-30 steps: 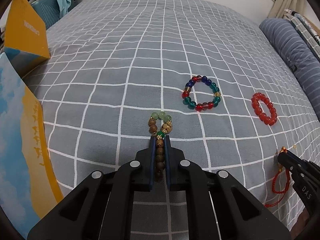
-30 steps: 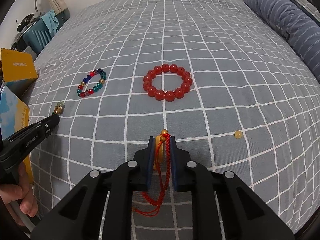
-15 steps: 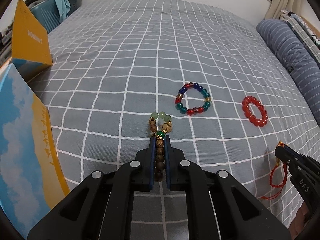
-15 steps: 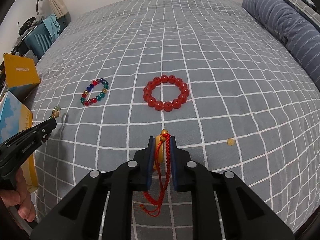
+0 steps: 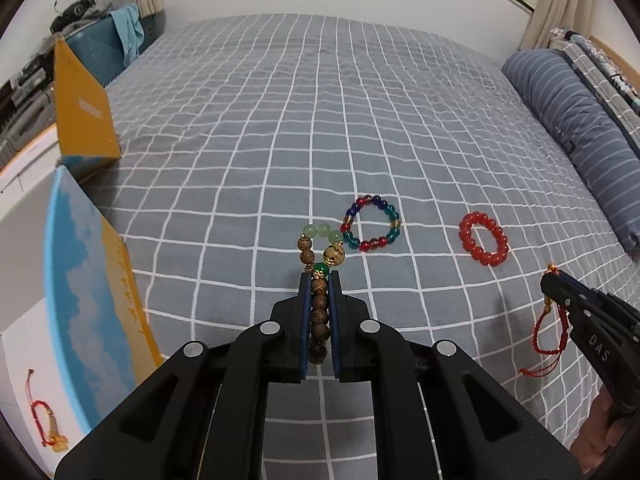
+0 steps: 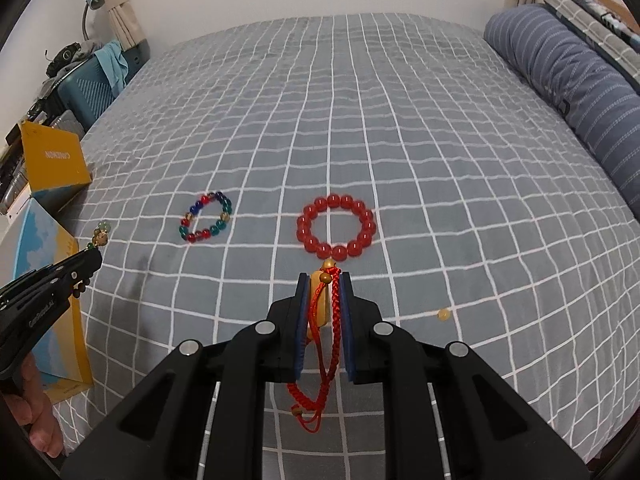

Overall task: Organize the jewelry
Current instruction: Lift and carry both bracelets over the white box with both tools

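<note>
My left gripper (image 5: pixel 320 280) is shut on a wooden-bead bracelet (image 5: pixel 320 256) with green beads, held above the bed; it also shows in the right wrist view (image 6: pixel 100 236). My right gripper (image 6: pixel 325 280) is shut on a red cord bracelet (image 6: pixel 334 320) with a yellow charm, also seen in the left wrist view (image 5: pixel 546 328). A multicoloured bead bracelet (image 5: pixel 370 222) (image 6: pixel 206 216) and a red bead bracelet (image 5: pixel 484 244) (image 6: pixel 336 226) lie on the grey checked bedspread (image 5: pixel 280 140). An open box (image 5: pixel 24 380) at the left holds another red cord bracelet (image 5: pixel 46 426).
The box's blue-and-orange lid (image 5: pixel 88 300) stands up at the left edge. An orange box (image 5: pixel 80 108) lies further back. A striped pillow (image 5: pixel 576 132) lines the right side. A loose yellow bead (image 6: pixel 443 314) lies on the bed right of my right gripper.
Both grippers have risen and drawn back from the bed with their bracelets. The open box with the red cord bracelet has come into the left wrist view.
</note>
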Demonstrator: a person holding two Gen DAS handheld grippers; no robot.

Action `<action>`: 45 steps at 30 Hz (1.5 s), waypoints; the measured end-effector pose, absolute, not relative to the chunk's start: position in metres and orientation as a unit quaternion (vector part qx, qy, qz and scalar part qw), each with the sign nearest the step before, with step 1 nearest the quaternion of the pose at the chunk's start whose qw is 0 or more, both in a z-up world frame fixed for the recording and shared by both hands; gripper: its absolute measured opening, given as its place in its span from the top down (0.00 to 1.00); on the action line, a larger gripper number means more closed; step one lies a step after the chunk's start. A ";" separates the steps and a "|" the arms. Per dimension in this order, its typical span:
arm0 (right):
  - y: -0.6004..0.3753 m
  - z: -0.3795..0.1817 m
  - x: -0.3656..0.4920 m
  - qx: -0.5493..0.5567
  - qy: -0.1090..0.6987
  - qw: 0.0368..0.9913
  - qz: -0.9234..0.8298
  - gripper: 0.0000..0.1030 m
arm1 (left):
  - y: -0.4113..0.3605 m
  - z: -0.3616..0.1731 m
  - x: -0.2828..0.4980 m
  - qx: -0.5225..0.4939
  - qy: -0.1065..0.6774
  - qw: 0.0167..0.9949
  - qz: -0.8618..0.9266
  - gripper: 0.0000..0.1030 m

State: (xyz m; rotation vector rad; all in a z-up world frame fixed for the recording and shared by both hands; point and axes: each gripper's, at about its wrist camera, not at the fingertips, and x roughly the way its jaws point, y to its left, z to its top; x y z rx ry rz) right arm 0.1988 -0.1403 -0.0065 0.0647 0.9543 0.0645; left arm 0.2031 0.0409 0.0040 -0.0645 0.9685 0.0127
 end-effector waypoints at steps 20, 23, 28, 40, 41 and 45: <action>-0.103 0.054 0.201 0.010 0.418 0.906 0.065 0.87 | 0.062 0.060 0.181 -0.026 0.436 0.899 0.021 0.93; -0.092 0.059 0.201 0.007 0.415 0.907 0.076 0.87 | 0.065 0.064 0.177 -0.026 0.433 0.901 0.025 0.93; -0.071 0.068 0.200 0.003 0.409 0.907 0.099 0.87 | 0.078 0.073 0.167 -0.029 0.428 0.903 0.037 0.93; -0.014 0.079 0.193 -0.021 0.403 0.904 0.142 0.87 | 0.119 0.089 0.138 -0.052 0.413 0.907 0.060 0.93; -0.007 0.080 0.192 -0.026 0.403 0.903 0.146 0.87 | 0.125 0.090 0.135 -0.055 0.412 0.907 0.064 0.93; 0.013 0.082 0.189 -0.036 0.402 0.901 0.160 0.87 | 0.145 0.094 0.124 -0.065 0.407 0.908 0.080 0.93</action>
